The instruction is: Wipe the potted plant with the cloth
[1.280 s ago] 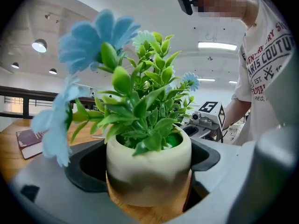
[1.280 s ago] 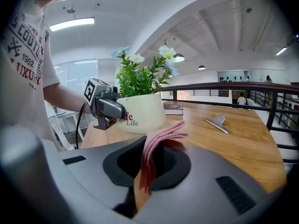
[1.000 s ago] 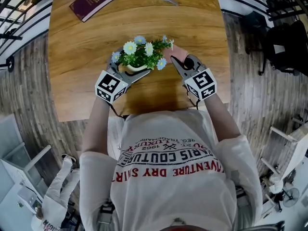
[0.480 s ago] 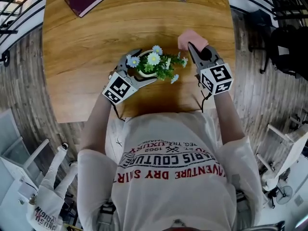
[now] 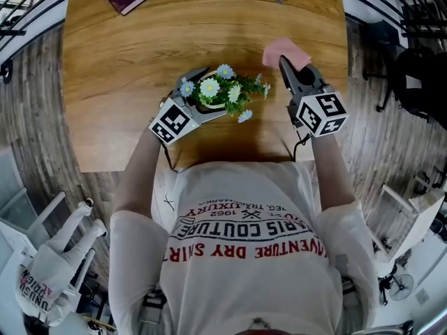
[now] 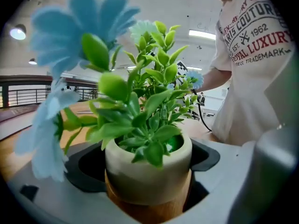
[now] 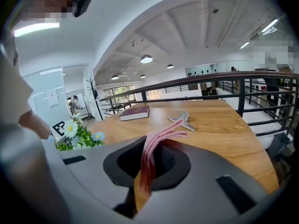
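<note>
Wooden tabletop (image 5: 140, 54), plank floor (image 5: 38, 124) around. Left hand-held gripper (image 5: 198, 98) clamped the potted plant (image 6: 147, 171); right hand-held gripper (image 5: 283, 63), alongside, pinched the pink cloth (image 5: 285, 47).

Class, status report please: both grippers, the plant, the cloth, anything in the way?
Left gripper shut on potted plant. Right gripper shut on pink cloth, beside the plant, not touching. Nothing between them.

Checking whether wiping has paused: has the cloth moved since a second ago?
Yes. The right gripper has carried the cloth rightward, off the potted plant and nearer the right edge of the table.
</note>
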`<state>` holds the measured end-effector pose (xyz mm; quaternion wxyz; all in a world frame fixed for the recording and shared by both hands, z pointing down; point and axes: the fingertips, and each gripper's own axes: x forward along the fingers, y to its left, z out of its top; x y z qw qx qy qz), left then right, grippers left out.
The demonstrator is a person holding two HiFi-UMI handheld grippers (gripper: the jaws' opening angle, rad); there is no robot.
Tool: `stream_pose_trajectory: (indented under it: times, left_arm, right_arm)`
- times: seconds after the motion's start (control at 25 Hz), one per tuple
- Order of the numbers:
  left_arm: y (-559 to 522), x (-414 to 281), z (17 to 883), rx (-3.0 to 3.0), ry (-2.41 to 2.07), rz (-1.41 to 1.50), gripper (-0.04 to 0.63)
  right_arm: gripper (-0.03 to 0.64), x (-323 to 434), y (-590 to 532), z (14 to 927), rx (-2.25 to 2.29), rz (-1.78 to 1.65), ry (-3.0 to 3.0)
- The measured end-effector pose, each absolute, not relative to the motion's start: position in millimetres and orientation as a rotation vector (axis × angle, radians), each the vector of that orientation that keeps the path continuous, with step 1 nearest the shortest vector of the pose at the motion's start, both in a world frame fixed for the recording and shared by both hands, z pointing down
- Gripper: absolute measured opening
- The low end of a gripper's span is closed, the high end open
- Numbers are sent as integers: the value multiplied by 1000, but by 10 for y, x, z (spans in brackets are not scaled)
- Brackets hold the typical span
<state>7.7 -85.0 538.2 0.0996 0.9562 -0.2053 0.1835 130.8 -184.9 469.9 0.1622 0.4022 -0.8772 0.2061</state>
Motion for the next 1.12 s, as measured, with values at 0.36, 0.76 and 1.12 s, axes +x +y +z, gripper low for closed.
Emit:
stream_pose_trajectory:
  times: [0.36,0.76,1.12]
  left_arm:
    - [-842,69,5396,2837,-654,542,511]
    - [-780,-207,5232,2831,-834,515,538]
    - [-732,-610,4755,2760,-1112,483,534]
  right_arm:
    - [37,1169,-1932,4525,1172,580,-2520]
    - [37,1116,-1855,4366,1202,522,-2535]
    - [37,1027,-1649,4120,1199,413,-2572]
